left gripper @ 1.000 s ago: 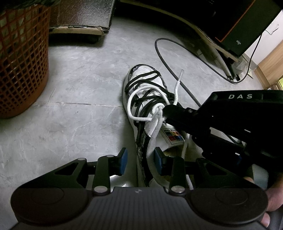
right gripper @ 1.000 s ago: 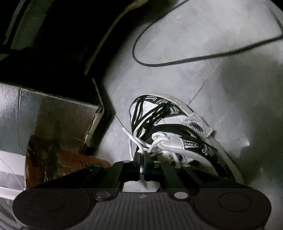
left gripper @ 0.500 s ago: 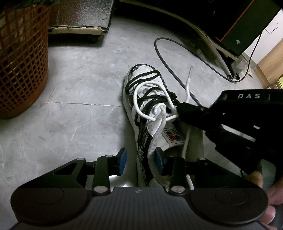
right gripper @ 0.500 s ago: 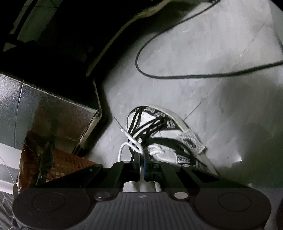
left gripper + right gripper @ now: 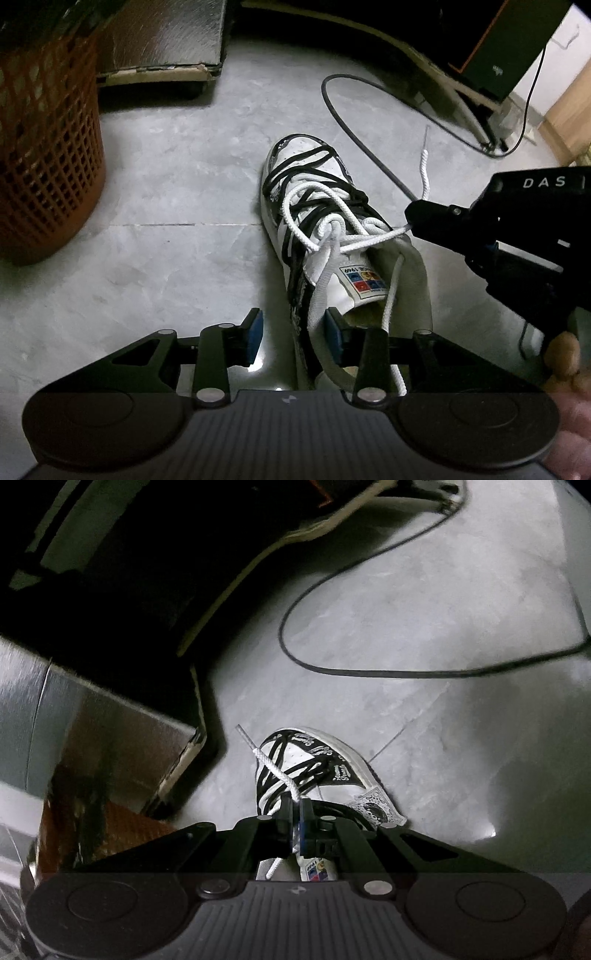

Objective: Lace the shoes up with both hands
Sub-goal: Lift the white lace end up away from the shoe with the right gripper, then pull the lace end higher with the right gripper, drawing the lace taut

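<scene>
On the grey tile floor [image 5: 155, 184] lies a white shoe [image 5: 314, 192] with black trim, its toe pointing away from the left wrist camera and its opening toward it. A white lace [image 5: 325, 221] crosses loosely over the tongue, tangled at mid-shoe into a rough knot. From that knot one strand runs out taut to the right and ends in the right gripper [image 5: 415, 218], whose jaws are clenched on it; the lace's free tip sticks up past the fingers, clear in the right wrist view [image 5: 266, 764], where the right gripper [image 5: 297, 823] shows its pads pressed together around the cord. Another strand drops from the knot toward the heel and passes between the pads [image 5: 256, 334] of the left gripper [image 5: 293, 338]. Its jaws stand apart and have just been opening a little; the right-hand pad sits just beside the strand, and the side of the shoe lies between the two pads, which do not press on either. A second white strand runs down inside the shoe's opening, under the left gripper's right finger.

A black cable [image 5: 354, 136] curves over the floor beyond the toe. An orange mesh basket [image 5: 44, 155] stands at the left, well apart from the shoe. A hand [image 5: 565, 354] shows at the right edge, holding the right gripper's handle.
</scene>
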The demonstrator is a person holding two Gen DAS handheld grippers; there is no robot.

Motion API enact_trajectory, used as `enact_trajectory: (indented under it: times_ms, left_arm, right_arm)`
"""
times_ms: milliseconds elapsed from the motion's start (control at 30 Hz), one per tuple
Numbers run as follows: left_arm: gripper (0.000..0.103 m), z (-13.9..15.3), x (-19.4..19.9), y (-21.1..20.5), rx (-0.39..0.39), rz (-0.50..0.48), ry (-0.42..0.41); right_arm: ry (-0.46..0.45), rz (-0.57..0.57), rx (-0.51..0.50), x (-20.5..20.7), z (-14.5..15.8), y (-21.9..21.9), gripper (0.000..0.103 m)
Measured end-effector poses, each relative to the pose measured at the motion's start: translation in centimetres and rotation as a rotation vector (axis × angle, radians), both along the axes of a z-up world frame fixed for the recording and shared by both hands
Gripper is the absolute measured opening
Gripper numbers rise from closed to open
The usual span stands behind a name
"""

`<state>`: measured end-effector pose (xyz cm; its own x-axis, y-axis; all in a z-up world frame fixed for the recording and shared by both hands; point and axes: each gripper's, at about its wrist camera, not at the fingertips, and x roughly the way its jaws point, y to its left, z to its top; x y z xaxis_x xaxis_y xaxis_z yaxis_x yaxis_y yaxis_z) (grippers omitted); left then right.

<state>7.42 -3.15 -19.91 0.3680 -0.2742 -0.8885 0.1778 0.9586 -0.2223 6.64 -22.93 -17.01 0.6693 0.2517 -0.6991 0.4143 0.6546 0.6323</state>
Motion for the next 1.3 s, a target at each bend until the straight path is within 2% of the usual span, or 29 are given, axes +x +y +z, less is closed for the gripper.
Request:
enact_trajectory:
  times_ms: [133, 600, 1300]
  left_arm:
    - [0.04, 0.6, 0.0, -0.5, 0.023, -0.002, -0.012]
    - [0.044, 0.3, -0.2, -0.2, 0.016, 0.022, -0.008]
    - [0.049, 0.1, -0.3, 0.2, 0.007, 0.037, -0.005]
  right_arm:
    - [-0.011, 0.032, -0.028, 0.2, 0.3, 0.2, 0.003]
    - [-0.018, 0.054, -0.067, 0.2, 0.8, 0.5, 0.003]
    - [-0.054, -0.021, -0.121, -0.1, 2.4, -1.1, 0.004]
